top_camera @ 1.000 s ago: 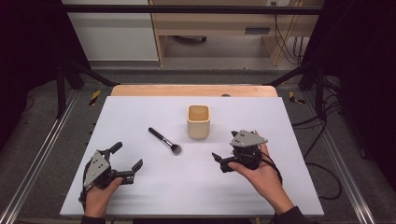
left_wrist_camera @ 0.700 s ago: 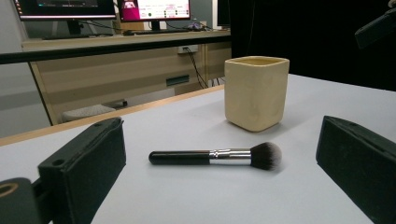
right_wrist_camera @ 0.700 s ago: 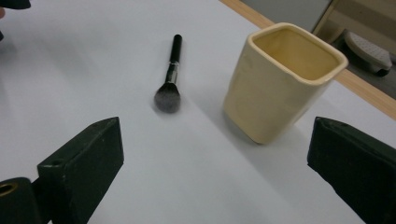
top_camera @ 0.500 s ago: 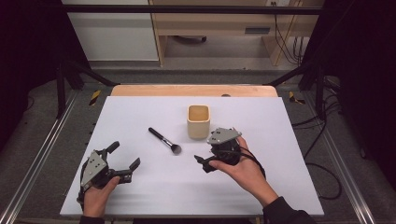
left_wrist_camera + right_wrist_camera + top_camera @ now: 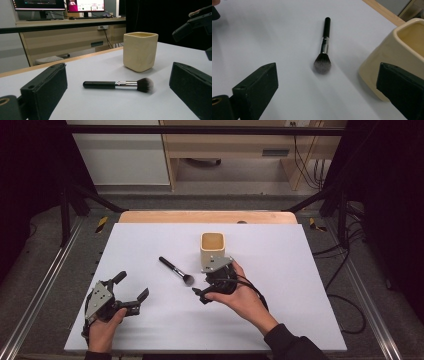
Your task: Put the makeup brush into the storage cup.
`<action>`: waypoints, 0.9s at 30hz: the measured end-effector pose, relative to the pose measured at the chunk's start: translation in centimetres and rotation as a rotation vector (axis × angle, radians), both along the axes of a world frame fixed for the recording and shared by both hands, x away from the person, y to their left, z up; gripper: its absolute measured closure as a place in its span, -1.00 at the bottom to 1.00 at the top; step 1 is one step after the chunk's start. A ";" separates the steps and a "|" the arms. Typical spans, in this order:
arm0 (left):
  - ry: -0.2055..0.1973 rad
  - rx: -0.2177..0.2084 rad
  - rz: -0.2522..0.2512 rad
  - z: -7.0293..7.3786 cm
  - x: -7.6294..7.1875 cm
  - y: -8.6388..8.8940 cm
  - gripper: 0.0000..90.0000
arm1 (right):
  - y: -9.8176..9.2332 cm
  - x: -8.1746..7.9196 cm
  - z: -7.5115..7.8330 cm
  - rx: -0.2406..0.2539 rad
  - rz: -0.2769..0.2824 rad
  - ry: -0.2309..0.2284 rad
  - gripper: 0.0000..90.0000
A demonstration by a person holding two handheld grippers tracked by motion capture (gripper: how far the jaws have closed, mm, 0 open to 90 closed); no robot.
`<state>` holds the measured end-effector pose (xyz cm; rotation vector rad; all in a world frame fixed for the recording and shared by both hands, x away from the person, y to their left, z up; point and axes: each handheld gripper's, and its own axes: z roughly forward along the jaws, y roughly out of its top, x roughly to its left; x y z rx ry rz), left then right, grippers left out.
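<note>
makeup brush [image 5: 323,48] flat on the table [image 5: 300,270], bristles toward the wide-open, empty right gripper [image 5: 327,95], ahead of its jaws, cup [image 5: 402,50] just beside, left gripper [image 5: 131,292] open, empty, well apart

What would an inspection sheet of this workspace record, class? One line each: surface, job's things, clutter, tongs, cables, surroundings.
Surface: white table top, wooden strip at its far edge.
Job's things: makeup brush lying flat, bristles toward the right tongs; cream cup upright, apart from the brush.
Clutter: nothing seen.
Tongs: left tongs open, resting near the front left; right tongs open, beside the cup, aimed at the brush bristles.
Cables: one trails from the right tongs over the hand.
Surroundings: desk with monitors beyond.
</note>
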<state>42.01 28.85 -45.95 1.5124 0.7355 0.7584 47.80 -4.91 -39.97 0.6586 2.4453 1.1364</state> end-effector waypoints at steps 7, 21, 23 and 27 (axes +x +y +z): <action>0.001 -0.002 0.001 0.0 0.0 0.1 -0.97 | 2.2 0.6 -0.7 0.008 0.013 0.017 -0.90; 0.005 -0.006 0.000 -0.1 0.1 0.1 -0.97 | 5.3 1.6 -2.3 0.028 0.014 0.064 -0.87; 0.005 -0.006 0.000 -0.1 0.1 0.1 -0.97 | 5.5 1.7 -2.5 0.029 0.010 0.066 -0.87; 0.006 -0.009 0.001 -0.1 0.1 0.1 -0.97 | 6.2 1.9 -3.0 0.024 0.000 0.076 -0.87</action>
